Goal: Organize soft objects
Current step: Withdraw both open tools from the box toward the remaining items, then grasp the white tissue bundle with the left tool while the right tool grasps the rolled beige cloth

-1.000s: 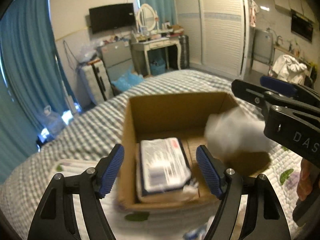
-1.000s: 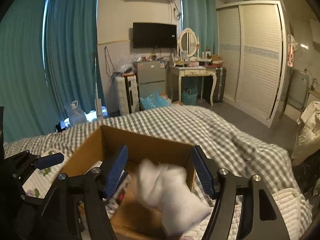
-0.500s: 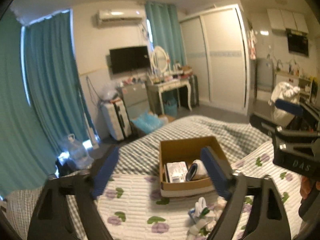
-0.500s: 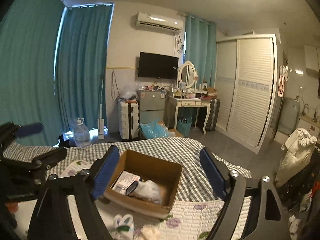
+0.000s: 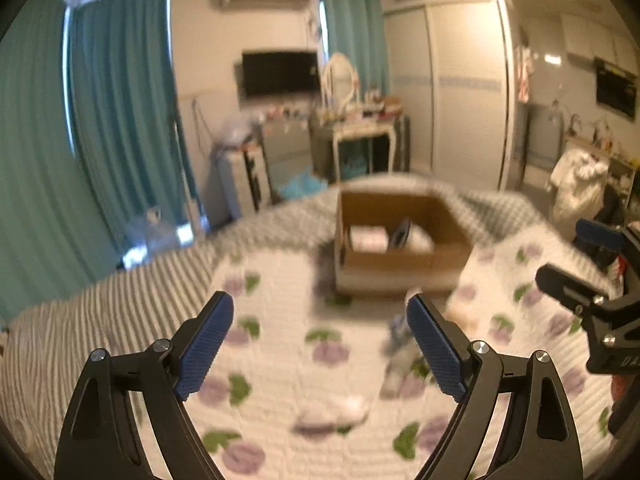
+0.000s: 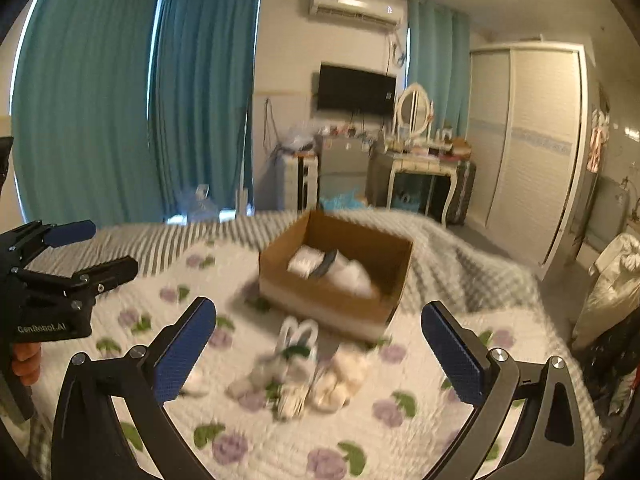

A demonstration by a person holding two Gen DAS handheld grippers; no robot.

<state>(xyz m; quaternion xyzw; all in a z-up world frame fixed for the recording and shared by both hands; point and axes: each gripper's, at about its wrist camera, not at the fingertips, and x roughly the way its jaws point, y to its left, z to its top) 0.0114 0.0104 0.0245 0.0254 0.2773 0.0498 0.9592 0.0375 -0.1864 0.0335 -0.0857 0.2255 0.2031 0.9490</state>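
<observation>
Both frames motion-blurred. Left gripper (image 5: 320, 344): blue pads wide apart, nothing between them. Right gripper (image 6: 316, 356): jaws likewise spread, empty. Body of left gripper reads "GenRobot.AI" in the right wrist view. Cardboard box (image 6: 336, 304) sits far on the floral quilt (image 6: 400, 432), holding white soft items (image 6: 348, 272). Loose pile of white and cream soft objects (image 6: 304, 376) lies just near of the box, on the quilt.

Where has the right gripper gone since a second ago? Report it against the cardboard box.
Yes. The right gripper has backed away from the cardboard box, empty and open.
</observation>
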